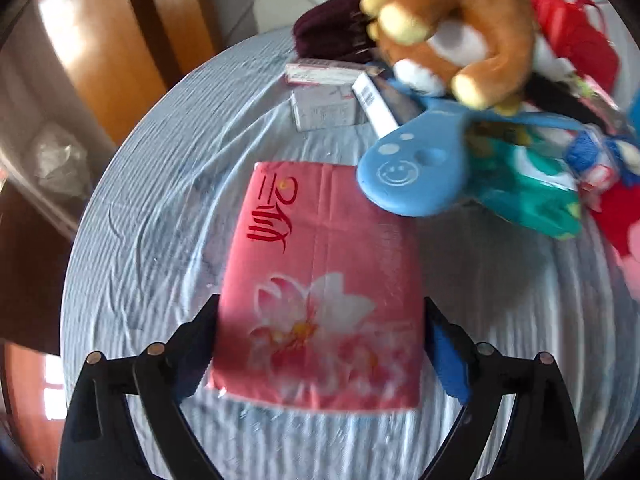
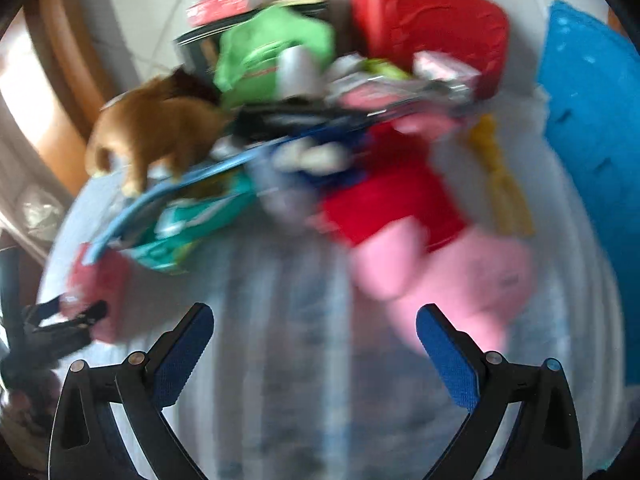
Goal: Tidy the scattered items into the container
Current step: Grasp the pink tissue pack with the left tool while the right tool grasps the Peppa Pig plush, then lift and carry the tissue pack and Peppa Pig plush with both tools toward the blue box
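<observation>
My left gripper (image 1: 320,344) is shut on a pink tissue pack (image 1: 320,280) with a lotus print, held just over the blue-grey cloth. It also shows small in the right wrist view (image 2: 98,280), with the left gripper (image 2: 60,320) on it. A blue container (image 1: 404,176) with a smiley handle stands at the right, piled with a brown plush toy (image 1: 452,36), a teal packet (image 1: 528,192) and more. My right gripper (image 2: 316,344) is open and empty over the cloth, near a pink and red plush toy (image 2: 432,248). The right wrist view is blurred.
Small boxes (image 1: 332,96) and a dark maroon knit item (image 1: 332,28) lie at the far side of the table. A red handbag (image 2: 428,24), a green item (image 2: 272,52), a yellow item (image 2: 500,184) and a blue mat (image 2: 596,160) lie around the container. A wooden door (image 1: 100,60) stands left.
</observation>
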A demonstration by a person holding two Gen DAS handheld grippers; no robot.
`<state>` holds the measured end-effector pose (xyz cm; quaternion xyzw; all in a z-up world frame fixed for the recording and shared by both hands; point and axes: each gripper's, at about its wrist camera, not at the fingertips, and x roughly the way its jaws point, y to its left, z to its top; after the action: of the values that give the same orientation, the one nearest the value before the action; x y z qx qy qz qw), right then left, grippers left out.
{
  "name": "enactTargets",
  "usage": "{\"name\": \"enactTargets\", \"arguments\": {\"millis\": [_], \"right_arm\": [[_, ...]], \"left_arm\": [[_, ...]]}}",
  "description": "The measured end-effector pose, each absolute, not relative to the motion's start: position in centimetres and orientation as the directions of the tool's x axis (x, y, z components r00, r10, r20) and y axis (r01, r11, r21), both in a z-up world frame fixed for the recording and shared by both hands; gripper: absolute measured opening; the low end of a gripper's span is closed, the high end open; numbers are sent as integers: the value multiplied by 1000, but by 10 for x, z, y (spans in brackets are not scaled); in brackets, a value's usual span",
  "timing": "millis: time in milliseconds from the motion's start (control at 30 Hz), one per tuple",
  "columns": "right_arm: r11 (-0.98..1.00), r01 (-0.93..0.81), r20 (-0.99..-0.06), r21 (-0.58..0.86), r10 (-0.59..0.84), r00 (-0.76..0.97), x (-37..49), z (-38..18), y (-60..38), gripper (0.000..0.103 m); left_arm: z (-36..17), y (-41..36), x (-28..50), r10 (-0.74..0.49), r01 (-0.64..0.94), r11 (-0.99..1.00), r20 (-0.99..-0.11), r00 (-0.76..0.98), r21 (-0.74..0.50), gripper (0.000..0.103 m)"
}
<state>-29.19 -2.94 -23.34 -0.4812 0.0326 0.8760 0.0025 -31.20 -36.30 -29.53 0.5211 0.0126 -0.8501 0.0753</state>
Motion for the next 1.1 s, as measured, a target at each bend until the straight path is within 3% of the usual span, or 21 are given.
{"name": "enactTargets", "arguments": {"millis": [133,333,567,967,1100], "right_arm": [[-1000,-18,-843,13,-1,-538,-301,-234,14,103],[-984,153,-882,-96,13,-472,-333,-263,27,103],[-981,192,-905,-6,-76,-419,-323,-278,41,98],[-987,144,-888,75,-132,-440,-302,-290,61,98],[-989,103,-879,110,-145,-453,-285,-280,63,89]], "left_arm": [[-293,-348,-304,-123,176,-983,-875,-469,43,91],[-270,-276,-262,-70,155,-988,-848,-526,-15,91],[-248,-194,-255,-15,60,-998,-810,-586,-25,91],[-241,-142,-270,5,-14,-1000,-798,-603,5,91],[-243,-133,-273,13,-41,-999,-792,-610,16,91]]}}
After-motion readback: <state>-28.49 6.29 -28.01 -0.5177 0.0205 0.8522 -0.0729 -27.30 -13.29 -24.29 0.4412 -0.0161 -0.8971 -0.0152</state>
